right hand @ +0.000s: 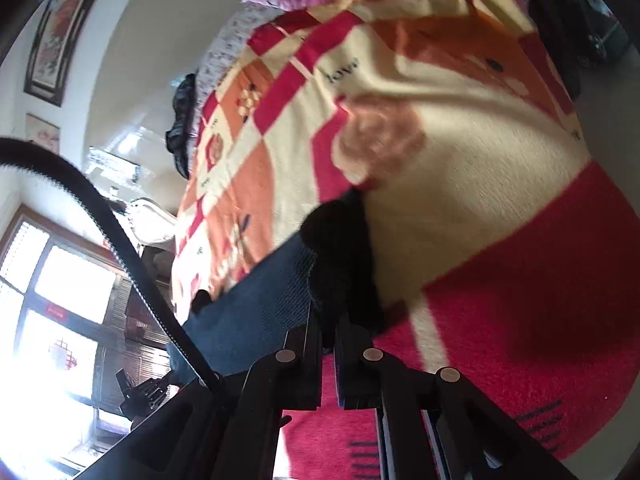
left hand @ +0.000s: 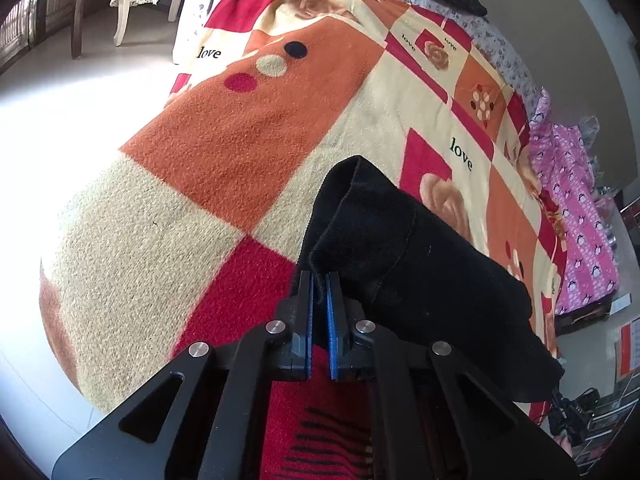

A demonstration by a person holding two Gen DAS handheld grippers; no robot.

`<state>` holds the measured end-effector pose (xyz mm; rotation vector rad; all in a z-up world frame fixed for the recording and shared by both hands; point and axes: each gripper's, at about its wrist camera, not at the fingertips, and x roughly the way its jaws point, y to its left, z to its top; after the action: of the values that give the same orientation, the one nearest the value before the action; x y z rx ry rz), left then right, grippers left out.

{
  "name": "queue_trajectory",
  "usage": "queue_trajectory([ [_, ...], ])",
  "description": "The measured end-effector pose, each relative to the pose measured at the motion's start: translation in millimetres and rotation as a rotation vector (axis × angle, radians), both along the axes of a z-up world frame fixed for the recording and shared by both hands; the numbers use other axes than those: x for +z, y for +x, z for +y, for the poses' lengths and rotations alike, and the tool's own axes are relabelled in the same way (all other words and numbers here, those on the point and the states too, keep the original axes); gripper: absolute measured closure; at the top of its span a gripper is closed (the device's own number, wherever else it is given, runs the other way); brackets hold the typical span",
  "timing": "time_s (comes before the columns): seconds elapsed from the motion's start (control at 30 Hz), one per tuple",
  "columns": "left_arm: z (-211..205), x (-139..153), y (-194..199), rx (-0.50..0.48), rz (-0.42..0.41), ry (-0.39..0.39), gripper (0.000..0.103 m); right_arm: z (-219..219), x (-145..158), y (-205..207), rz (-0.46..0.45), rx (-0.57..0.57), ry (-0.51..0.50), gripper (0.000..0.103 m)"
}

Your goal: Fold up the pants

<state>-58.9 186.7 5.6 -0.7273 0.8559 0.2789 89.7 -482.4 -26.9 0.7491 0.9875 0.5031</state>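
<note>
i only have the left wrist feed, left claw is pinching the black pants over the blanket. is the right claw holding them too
Observer: Yes. The right claw is shut on the black pants, with cloth bunched up between its fingers.
Operator: anything else near it i cant see
Observer: A blue textured fabric stretches away to the left of that claw, partly under the pants.
Operator: is something hanging across that lens
Observer: A black ribbed cable arcs across the left side of the right wrist view, in front of a bright window.
</note>
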Motion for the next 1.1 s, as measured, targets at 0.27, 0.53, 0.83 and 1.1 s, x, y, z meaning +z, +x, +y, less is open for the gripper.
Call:
queue_trajectory([
  [0.27,-9,2,3,-0.035,0.063,0.142,0.089,4,-8,6,0.006,0.013,-0.057,0.099],
  [0.53,16,55,-19,0.163,-0.029,0.27,0.089,-22,62,-3,-0.198,-0.214,-0.315,0.097],
  [0.83,-104,29,75,-0.203,-0.098,0.352,0.089,125,53,7,-0.472,0.126,-0.646,0.066],
  [1.1,-56,-14,67,-0.153,-0.075,0.315,0.095,69,9,36,-0.361,0.153,-0.581,0.076],
])
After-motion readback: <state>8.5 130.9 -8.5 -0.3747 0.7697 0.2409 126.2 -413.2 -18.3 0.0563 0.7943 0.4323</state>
